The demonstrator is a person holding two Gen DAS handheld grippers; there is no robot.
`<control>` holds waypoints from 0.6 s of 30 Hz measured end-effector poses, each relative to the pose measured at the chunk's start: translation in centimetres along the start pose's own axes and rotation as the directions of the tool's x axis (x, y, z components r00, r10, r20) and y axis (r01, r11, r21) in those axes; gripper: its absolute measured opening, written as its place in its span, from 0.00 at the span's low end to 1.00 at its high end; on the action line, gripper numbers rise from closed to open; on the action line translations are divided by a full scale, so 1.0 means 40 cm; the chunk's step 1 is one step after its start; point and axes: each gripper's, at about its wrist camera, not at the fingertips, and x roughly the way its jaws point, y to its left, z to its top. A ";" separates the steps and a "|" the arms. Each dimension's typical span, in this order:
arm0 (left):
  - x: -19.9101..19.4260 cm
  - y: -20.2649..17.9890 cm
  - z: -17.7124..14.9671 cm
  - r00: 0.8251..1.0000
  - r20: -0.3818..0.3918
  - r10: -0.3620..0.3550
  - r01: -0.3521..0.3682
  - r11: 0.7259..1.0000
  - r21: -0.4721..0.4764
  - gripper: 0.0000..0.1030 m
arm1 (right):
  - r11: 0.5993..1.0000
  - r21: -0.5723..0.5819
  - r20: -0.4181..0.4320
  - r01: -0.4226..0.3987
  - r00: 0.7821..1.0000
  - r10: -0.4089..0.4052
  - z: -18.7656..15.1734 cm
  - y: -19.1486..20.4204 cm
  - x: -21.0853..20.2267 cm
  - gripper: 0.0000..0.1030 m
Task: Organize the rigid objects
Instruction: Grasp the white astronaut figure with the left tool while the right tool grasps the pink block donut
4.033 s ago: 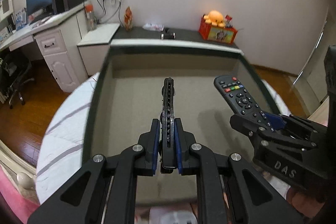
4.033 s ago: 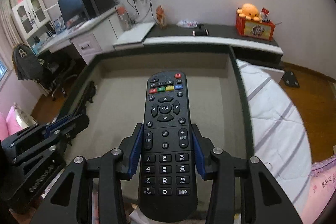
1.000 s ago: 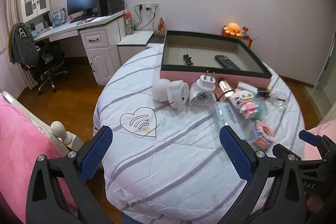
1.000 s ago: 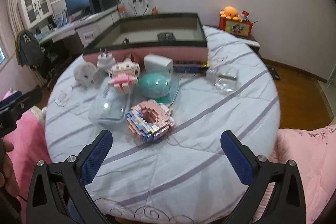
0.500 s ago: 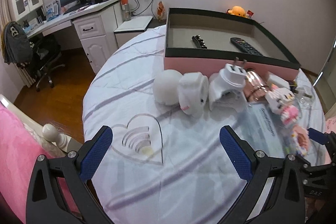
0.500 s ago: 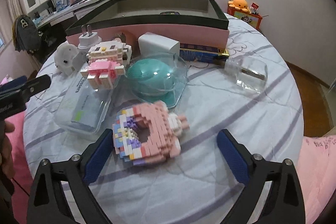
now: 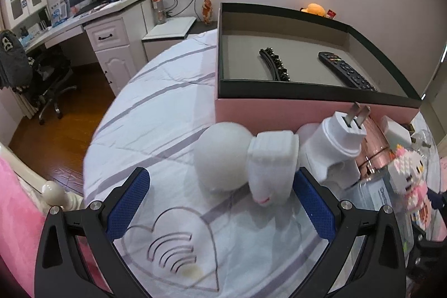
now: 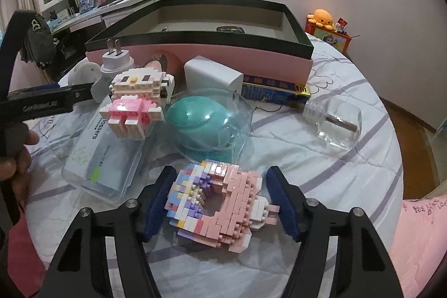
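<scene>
Between the right gripper [image 8: 219,204] jaws: pink-and-pastel ring-shaped brick model [image 8: 216,203] on the striped bench [image 8: 349,180], long axis across the gap; jaws have just been closing, pads not visibly touching. Left gripper [image 7: 220,203] wide open, empty, short of white ball [image 7: 222,155]

Pink/purple/white brick donut [image 8: 220,203]; teal dome [image 8: 201,119] (clear cover); pink box [image 7: 307,113] w/ black rim.
</scene>
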 end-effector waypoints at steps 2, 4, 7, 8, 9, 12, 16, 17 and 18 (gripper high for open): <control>0.009 0.005 0.003 0.999 -0.006 -0.043 0.042 0.999 -0.020 0.89 | 1.000 -0.004 0.005 0.006 1.000 -0.006 -0.002 0.002 -0.001 0.66; 0.010 0.006 0.000 0.997 -0.014 -0.077 0.077 0.997 -0.031 0.65 | 1.000 0.007 0.007 0.003 1.000 -0.003 -0.001 -0.002 -0.002 0.66; 0.005 -0.012 -0.008 0.998 -0.016 -0.063 0.063 0.998 -0.003 0.44 | 1.000 0.024 0.009 -0.001 1.000 0.001 0.001 -0.006 -0.005 0.66; 0.000 -0.016 -0.011 0.998 -0.015 -0.062 0.062 0.998 0.000 0.30 | 0.999 0.031 0.010 -0.006 1.000 0.006 0.002 -0.009 -0.008 0.66; -0.005 -0.017 -0.014 0.998 -0.015 -0.062 0.062 0.998 0.003 0.28 | 0.999 0.035 0.012 -0.009 1.000 0.009 0.004 -0.010 -0.010 0.66; -0.022 -0.018 -0.026 0.998 -0.006 -0.067 0.067 0.998 -0.002 0.23 | 0.999 0.048 0.017 -0.023 1.000 0.023 0.008 -0.014 -0.019 0.66; -0.043 -0.006 -0.039 0.997 0.002 -0.082 0.082 0.996 -0.021 0.23 | 0.998 0.048 0.027 -0.034 0.999 0.033 0.014 -0.012 -0.032 0.66; -0.049 -0.003 -0.041 0.996 0.005 -0.084 0.084 0.996 -0.024 0.23 | 0.998 0.050 0.031 -0.041 0.999 0.039 0.015 -0.012 -0.038 0.66; -0.056 -0.001 -0.044 0.996 0.009 -0.084 0.084 0.996 -0.025 0.23 | 0.998 0.051 0.034 -0.043 0.999 0.041 0.016 -0.012 -0.042 0.66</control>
